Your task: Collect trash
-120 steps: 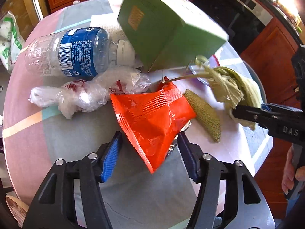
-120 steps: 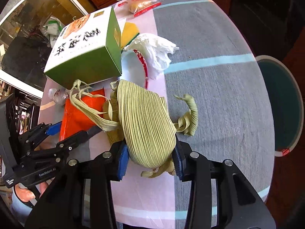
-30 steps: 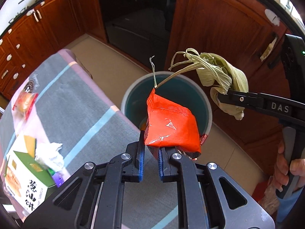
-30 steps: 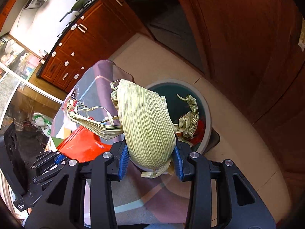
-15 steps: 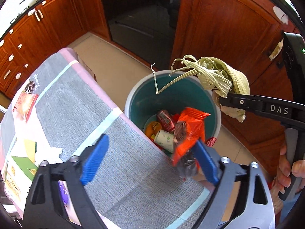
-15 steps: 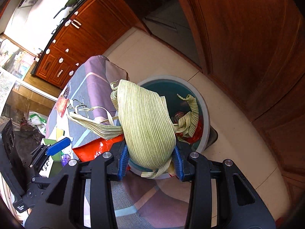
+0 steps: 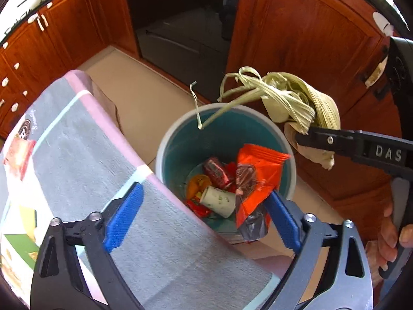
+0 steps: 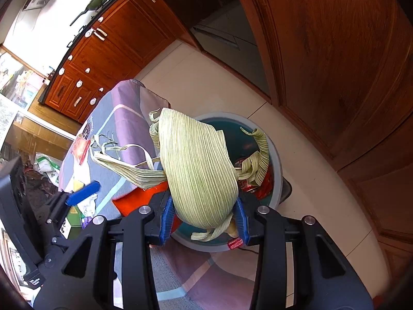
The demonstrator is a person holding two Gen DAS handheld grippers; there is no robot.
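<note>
Both fisheye views are bright and daylit. Strong barrel distortion bends the reddish-brown wooden cabinet doors (image 7: 304,51) and darkens each frame's corners to black. Daylight enters from the glazed window area (image 8: 15,87) at upper left of the right wrist view, where the white wall is overexposed. Glare streaks the polished cabinet panel (image 8: 322,38), and the glossy orange foil snack wrapper (image 7: 258,170) shows specular highlights. Central objects are sharp; soft shadow fills the teal-lined round plastic bin (image 7: 180,139)
</note>
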